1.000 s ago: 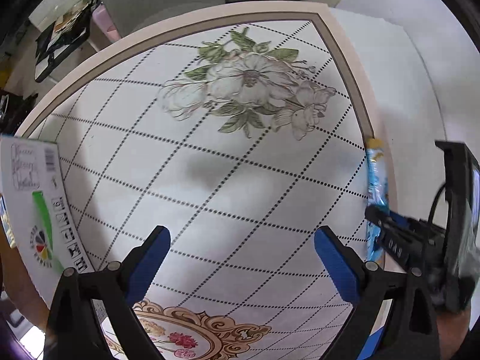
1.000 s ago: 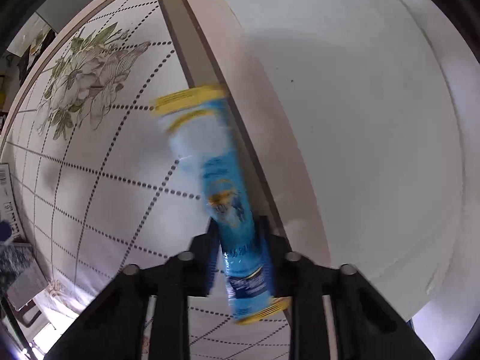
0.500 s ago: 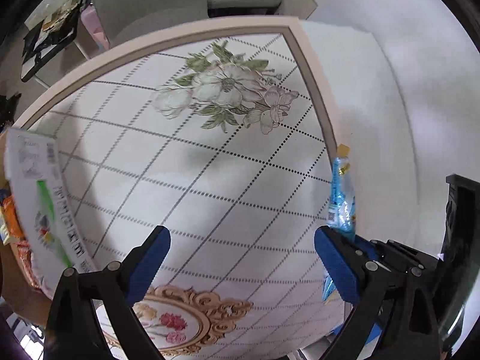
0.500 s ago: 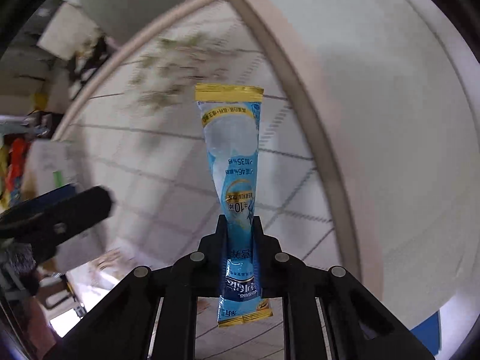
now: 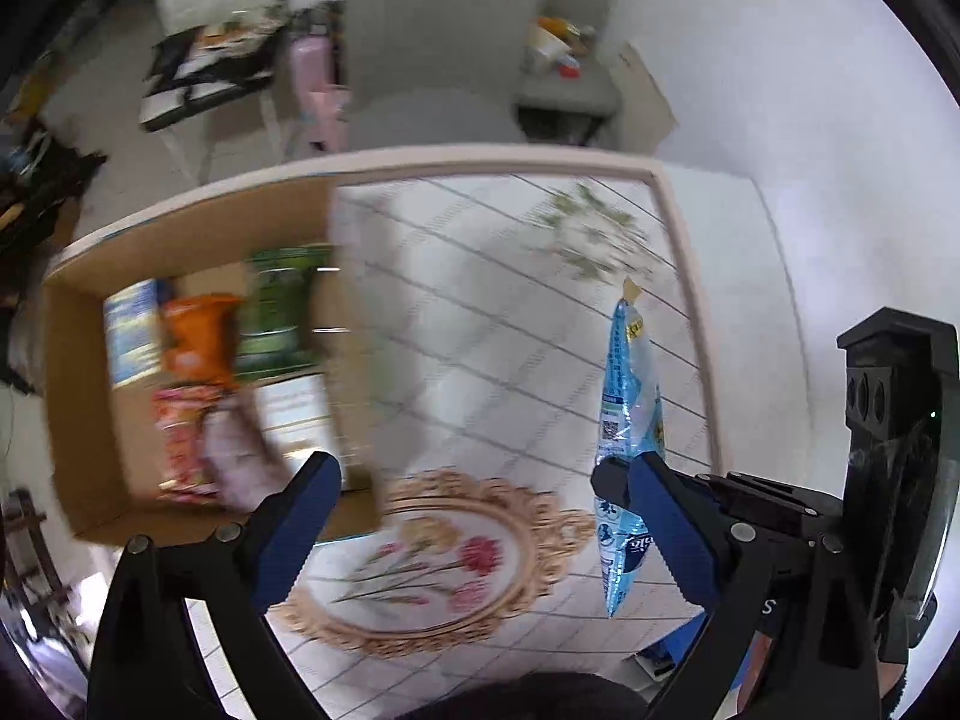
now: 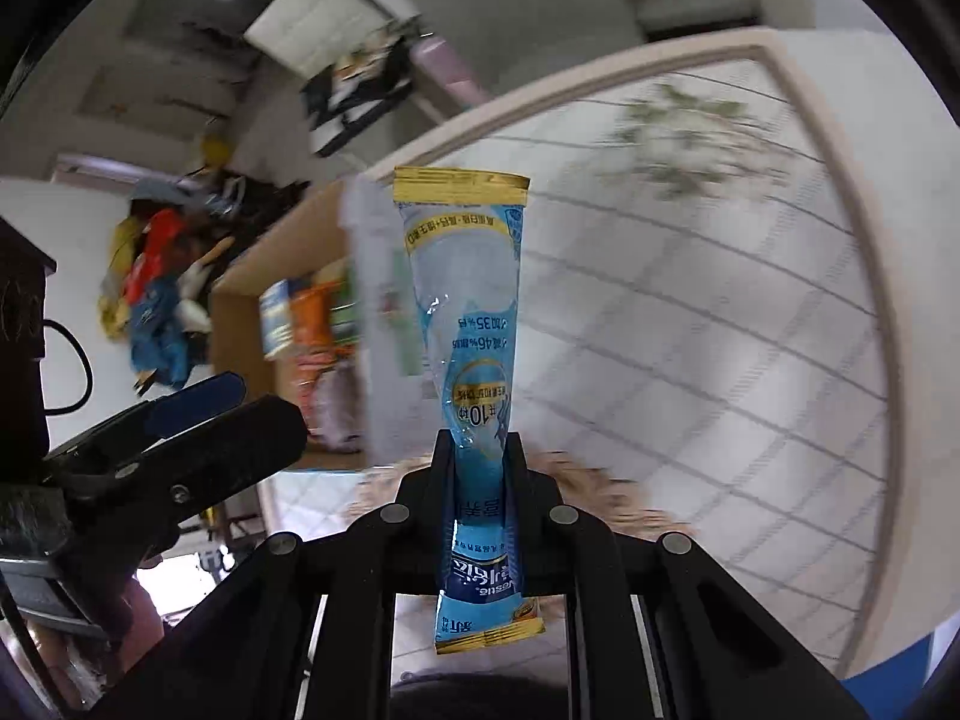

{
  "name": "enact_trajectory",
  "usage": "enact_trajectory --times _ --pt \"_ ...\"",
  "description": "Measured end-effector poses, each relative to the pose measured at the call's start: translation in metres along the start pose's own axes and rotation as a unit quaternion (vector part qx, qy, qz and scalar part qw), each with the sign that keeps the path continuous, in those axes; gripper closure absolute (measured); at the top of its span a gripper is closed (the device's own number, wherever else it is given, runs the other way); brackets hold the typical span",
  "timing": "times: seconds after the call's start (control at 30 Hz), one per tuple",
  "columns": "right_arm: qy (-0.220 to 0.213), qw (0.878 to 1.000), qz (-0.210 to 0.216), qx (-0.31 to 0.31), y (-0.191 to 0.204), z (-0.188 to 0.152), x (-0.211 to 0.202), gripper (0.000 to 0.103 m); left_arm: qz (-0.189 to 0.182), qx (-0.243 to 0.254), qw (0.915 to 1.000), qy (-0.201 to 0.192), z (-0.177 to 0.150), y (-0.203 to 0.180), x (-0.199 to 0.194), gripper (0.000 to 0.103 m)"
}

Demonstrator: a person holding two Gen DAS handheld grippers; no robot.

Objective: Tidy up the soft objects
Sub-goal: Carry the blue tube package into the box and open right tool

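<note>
Right gripper (image 6: pixel 478 450) fingers pinch the blue sachet (image 6: pixel 465 312) mid-frame; left gripper (image 5: pixel 480 501) fingers spread; cardboard box (image 5: pixel 78 396) at left.

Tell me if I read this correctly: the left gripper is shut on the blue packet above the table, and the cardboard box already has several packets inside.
Not quite. The right gripper is shut on the blue packet, as the right wrist view shows; the left gripper is open and holds nothing. The rest stands: the packet is above the table, and the cardboard box already has several packets inside.
</note>
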State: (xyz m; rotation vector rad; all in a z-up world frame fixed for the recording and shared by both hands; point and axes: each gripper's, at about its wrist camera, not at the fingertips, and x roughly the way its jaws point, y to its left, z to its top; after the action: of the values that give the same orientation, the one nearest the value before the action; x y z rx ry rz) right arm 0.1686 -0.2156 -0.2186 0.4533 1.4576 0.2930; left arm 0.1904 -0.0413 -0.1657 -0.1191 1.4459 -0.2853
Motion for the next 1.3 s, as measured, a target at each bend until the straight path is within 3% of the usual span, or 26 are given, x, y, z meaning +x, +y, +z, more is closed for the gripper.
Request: enact_trajectory --times 0.2,0.4,0.7,1.03,1.1,1.17,1.3 --pt "0.013 0.999 -0.012 -0.051 0.098 0.009 0.039 0.089 0.042 -0.060 0.9971 -0.020 -0.003 0.095 -0.029 0.005" --pt "0.007 0.993 -0.090 -0.078 0.150 0.031 0.085 0.089 0.078 -0.096 0.9922 -0.017 0.000 0.160 -0.023 0.005" --pt "0.033 0.983 -0.171 -0.058 0.148 0.056 0.146 0.089 0.086 -0.091 0.9920 0.015 0.019 0.197 0.028 0.005" --pt "0.046 0.977 -0.205 -0.033 0.132 0.067 0.172 0.088 0.102 -0.068 0.9919 0.034 0.035 0.205 0.053 0.005" --pt "0.044 0.976 -0.212 -0.033 0.132 0.067 0.171 0.084 0.105 -0.065 0.9918 0.033 0.037 0.206 0.054 0.005" --pt "0.037 0.974 -0.220 -0.034 0.134 0.067 0.167 0.069 0.109 -0.064 0.9915 0.030 0.038 0.207 0.053 0.005" --pt "0.032 0.977 -0.207 -0.034 0.139 0.064 0.158 0.055 0.102 -0.072 0.9918 0.028 0.038 0.210 0.049 0.005"
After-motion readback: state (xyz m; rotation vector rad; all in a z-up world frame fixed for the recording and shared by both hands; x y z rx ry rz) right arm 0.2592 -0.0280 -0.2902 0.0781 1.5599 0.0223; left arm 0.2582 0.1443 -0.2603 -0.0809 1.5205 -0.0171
